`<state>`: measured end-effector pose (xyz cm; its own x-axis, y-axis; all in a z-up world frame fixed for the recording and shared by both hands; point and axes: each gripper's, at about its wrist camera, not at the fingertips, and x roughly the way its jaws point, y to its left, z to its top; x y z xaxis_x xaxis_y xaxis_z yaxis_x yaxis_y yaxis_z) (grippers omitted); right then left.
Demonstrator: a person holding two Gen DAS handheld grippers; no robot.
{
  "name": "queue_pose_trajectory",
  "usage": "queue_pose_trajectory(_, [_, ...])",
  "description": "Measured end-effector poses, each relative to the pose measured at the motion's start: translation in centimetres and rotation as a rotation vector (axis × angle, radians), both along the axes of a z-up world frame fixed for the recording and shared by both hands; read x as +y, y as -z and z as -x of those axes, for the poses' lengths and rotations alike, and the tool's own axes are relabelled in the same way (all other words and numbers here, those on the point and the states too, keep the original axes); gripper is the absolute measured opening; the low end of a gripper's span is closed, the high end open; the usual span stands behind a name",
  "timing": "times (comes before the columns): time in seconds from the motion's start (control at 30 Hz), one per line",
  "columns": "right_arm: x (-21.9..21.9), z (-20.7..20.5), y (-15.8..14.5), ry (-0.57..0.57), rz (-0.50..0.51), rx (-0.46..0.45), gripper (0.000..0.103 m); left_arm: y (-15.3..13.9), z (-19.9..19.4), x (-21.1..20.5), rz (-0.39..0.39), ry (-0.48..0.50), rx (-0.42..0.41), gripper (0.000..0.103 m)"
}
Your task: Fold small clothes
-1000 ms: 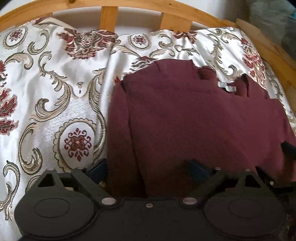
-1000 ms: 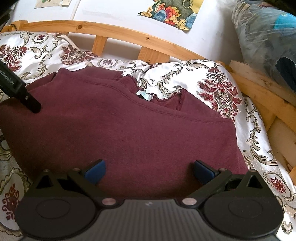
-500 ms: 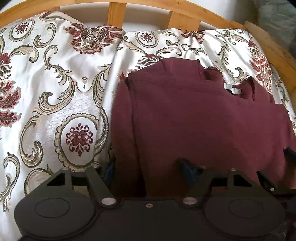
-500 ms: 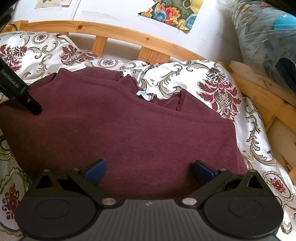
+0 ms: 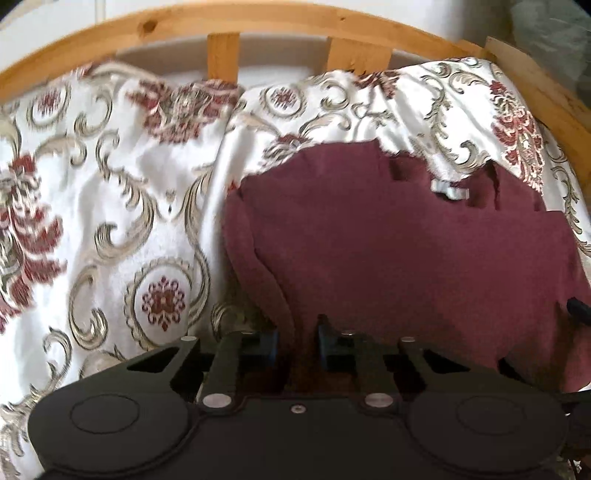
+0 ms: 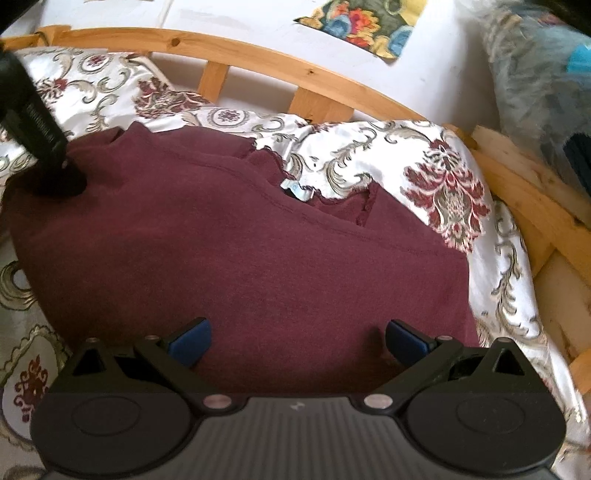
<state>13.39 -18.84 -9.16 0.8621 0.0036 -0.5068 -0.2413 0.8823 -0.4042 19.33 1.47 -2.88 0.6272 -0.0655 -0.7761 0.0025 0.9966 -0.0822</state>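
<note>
- A maroon top (image 6: pixel 236 254) of soft, matte knit lies spread on the bedspread (image 5: pixel 122 206), its neck end toward the headboard (image 6: pixel 258 62)
- The cloth looks slightly fuzzy, with a stitched seam line running across it below the neckline
- A small pale label (image 6: pixel 295 190) sits at the neckline, whose edge has a fine scalloped trim
- The top's left side is folded or rolled over into a thick, rounded ridge along that edge
- The left gripper (image 5: pixel 297 349) has its blue-padded fingers (image 5: pixel 267 347) drawn close together, pinching a fold of the top at its near left edge; the maroon cloth bunches up between the pads
- The right gripper (image 6: pixel 297 341) hovers over the near right part of the top with its blue fingers (image 6: pixel 190 341) spread wide, holding nothing; whether the tips touch the cloth I cannot tell
- In the right wrist view the left gripper's black body comes down onto the top's far left corner
- The bedspread is glossy white satin, woven with beige scrolls and dark red floral medallions, and lies in soft creases
- The headboard is pale pine, a curved rail with short flat slats and visible knots
- A bright floral print (image 6: pixel 364 26) hangs on the white wall above
- A bundle wrapped in crinkled clear plastic (image 6: pixel 535 74) sits to the right, beyond the bed frame
</note>
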Motion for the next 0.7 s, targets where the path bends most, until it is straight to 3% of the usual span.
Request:
queue_pose_trajectory(0.2, [-1.9,0.3,-2.1,0.032,0.040,-0.089,0.103,-3.9,0.1,-3.5,-0.049,0.075,-0.054,0.019])
queue_pose_trajectory(0.4, [-6.7,-0.4,-3.5,0.175,0.060,-0.153,0.103,-6.9,0.6,-9.9,-0.101,0.263,-0.135,0.017])
queue_pose_trajectory(0.7, [-14.1,-0.8,-4.2,0.388,-0.030,-0.145,0.103,-5.3,0.9,-18.6,-0.105,0.488,-0.077,0.015])
